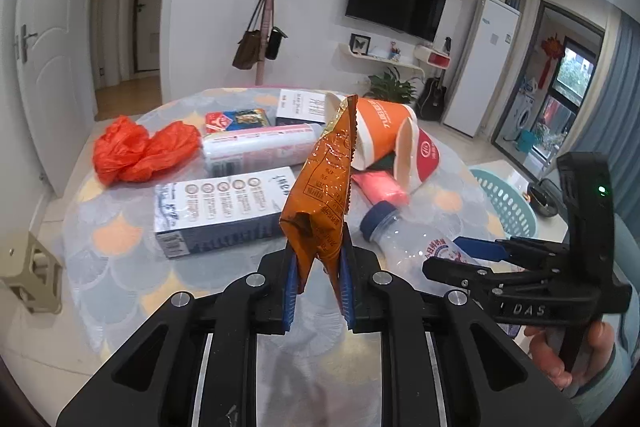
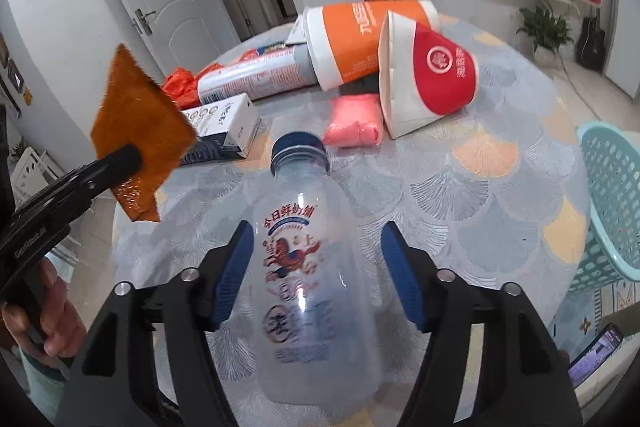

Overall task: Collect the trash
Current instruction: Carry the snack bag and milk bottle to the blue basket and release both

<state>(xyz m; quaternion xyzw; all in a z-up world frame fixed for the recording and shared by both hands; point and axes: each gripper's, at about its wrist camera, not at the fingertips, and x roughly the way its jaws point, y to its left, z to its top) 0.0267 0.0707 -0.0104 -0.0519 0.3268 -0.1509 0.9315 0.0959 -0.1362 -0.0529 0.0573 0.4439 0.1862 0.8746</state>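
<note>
My left gripper (image 1: 318, 267) is shut on a crinkled orange snack wrapper (image 1: 324, 179), which stands up above the round table (image 1: 120, 259). From the right wrist view the same wrapper (image 2: 136, 115) hangs at the left in the left gripper (image 2: 132, 157), off the table's edge. A clear plastic bottle (image 2: 308, 267) with a blue cap lies on the table between the fingers of my right gripper (image 2: 318, 247). Its jaws stand open; the right pad (image 2: 400, 275) is clear of the bottle. The bottle (image 1: 404, 239) and right gripper (image 1: 460, 259) also show at the right of the left wrist view.
More trash lies farther back: an orange paper cup (image 1: 384, 123), a red and white cup (image 1: 424, 155), a pink pack (image 1: 380, 187), a white carton (image 1: 216, 211), a tube (image 1: 256, 147), an orange plastic bag (image 1: 140, 151). A teal basket (image 2: 612, 195) stands right of the table.
</note>
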